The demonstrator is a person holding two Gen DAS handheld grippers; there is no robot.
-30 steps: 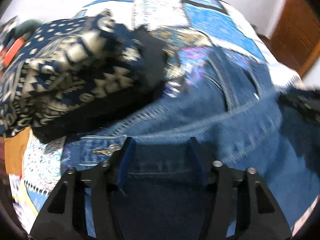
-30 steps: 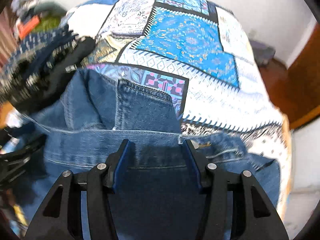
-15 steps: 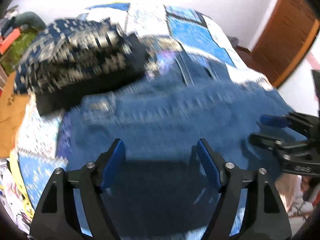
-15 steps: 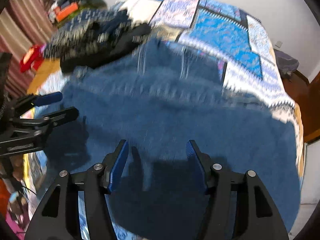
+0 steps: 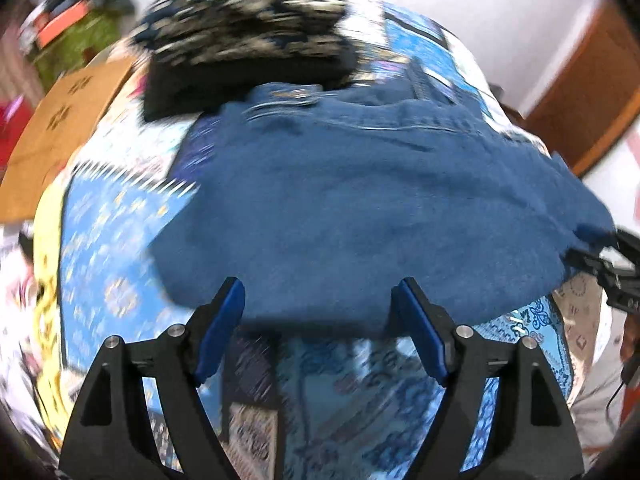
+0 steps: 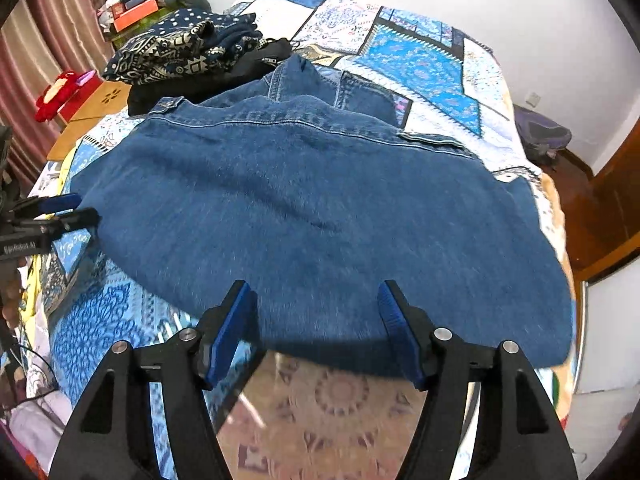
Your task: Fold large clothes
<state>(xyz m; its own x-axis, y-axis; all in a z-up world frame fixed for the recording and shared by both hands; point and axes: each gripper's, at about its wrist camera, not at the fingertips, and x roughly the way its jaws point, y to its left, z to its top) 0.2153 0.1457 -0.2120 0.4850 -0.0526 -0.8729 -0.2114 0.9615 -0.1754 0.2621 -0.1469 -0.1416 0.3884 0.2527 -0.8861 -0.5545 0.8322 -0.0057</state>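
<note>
A large blue denim garment (image 6: 320,200) lies spread flat on the patchwork bed cover, its waistband or collar end at the far side; it also shows in the left wrist view (image 5: 380,208). My left gripper (image 5: 320,332) is open and empty, just above the garment's near edge. My right gripper (image 6: 316,328) is open and empty, over the garment's near hem. Each gripper shows at the edge of the other's view: the right gripper (image 5: 612,272) at the right, the left gripper (image 6: 52,216) at the left.
A pile of folded patterned navy and black clothes (image 6: 188,52) sits at the far left of the bed (image 6: 420,56), touching the denim. A wooden box (image 6: 92,108) and clutter stand beside the bed on the left. A wooden door (image 5: 592,92) is at the right.
Both grippers let go of the denim, opened and pulled back toward the near edge of the bed. The garment now lies spread flat.
</note>
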